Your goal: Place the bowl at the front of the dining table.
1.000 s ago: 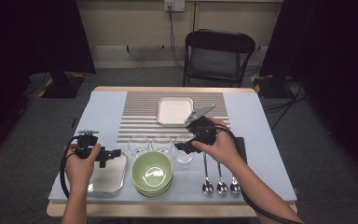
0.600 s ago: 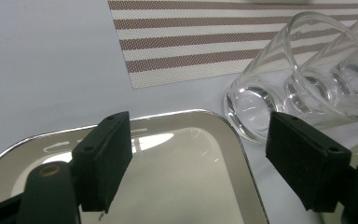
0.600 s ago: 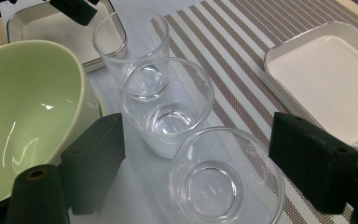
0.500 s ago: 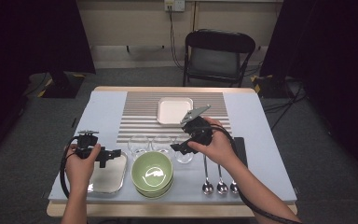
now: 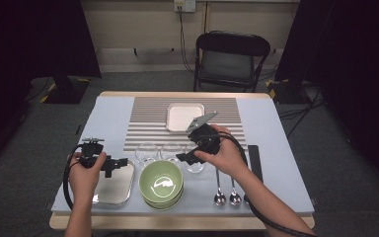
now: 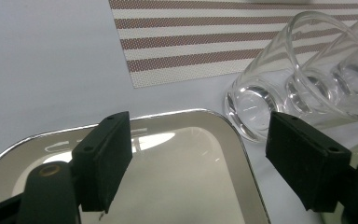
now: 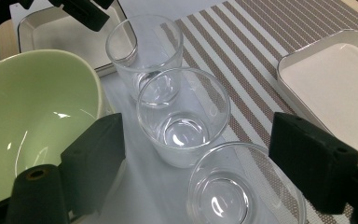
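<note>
Three clear glasses stand in a row at the placemat's near edge: left [image 5: 146, 152], middle [image 5: 171, 150] and right [image 5: 195, 164]. My right gripper [image 5: 185, 158] hangs open just above them, its jaws either side of the middle glass [image 7: 182, 112] and the nearest glass [image 7: 242, 186], touching neither. The far glass [image 7: 144, 51] stands beyond. My left gripper [image 5: 111, 164] is open and empty over the far edge of a shiny metal tray [image 5: 113, 186]. Its jaws frame the tray's rim [image 6: 168, 114], with a glass [image 6: 256, 102] to the right.
A green bowl [image 5: 162, 181] sits between the tray and two spoons [image 5: 219, 190]. A white square dish [image 5: 183, 116] rests on the striped placemat [image 5: 143, 123]. A black strip [image 5: 254, 160] lies to the right. A chair [image 5: 232, 59] stands behind the table.
My right gripper has moved left and down, closer over the glasses. The left gripper has stayed over the tray.
</note>
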A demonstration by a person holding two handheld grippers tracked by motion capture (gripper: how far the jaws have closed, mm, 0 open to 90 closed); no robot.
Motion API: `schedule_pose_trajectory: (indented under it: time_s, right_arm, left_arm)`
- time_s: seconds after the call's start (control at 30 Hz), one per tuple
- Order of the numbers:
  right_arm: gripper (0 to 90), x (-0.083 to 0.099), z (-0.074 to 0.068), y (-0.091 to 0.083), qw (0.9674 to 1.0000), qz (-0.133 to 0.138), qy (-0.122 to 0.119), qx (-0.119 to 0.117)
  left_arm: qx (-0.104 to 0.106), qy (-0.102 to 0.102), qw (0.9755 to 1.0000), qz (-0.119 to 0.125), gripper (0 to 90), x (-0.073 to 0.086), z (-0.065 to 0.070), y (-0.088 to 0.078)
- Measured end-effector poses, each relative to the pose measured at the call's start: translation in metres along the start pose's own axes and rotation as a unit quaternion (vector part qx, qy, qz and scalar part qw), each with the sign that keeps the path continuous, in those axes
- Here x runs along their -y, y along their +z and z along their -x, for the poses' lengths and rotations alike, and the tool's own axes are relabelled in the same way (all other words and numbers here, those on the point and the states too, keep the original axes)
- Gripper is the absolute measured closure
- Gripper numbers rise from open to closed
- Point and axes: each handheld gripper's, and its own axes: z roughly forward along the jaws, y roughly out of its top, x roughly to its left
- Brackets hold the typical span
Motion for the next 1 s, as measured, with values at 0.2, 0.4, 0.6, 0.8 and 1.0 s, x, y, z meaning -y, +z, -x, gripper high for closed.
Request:
schedule_pose_trajectory:
  time_s: [0.2,0.4,0.6,0.8,1.0]
  right_arm:
    - [17.6,-0.004,-0.004,0.001,1.0,0.004,-0.003,-0.007]
    - [17.6,-0.008,-0.008,0.002,0.9999,0.004,-0.008,-0.011]
    - [17.5,-0.01,-0.011,0.006,0.9998,0.003,-0.015,-0.014]
    - [17.5,-0.01,-0.016,0.01,0.9997,-0.001,-0.016,-0.021]
    - [17.5,-0.009,-0.019,0.013,0.9995,-0.001,-0.018,-0.026]
  left_arm:
    - [0.0,0.003,1.0,0.0,22.6,0.0,0.001,0.0]
    - [0.0,0.003,1.0,-0.002,22.7,0.0,0.001,0.001]
    - [0.0,0.003,1.0,-0.001,22.7,0.0,0.001,0.0]
    - [0.0,0.003,1.0,-0.001,22.7,0.0,0.001,0.0]
    - [0.0,0.004,1.0,0.0,22.7,0.0,0.001,0.0]
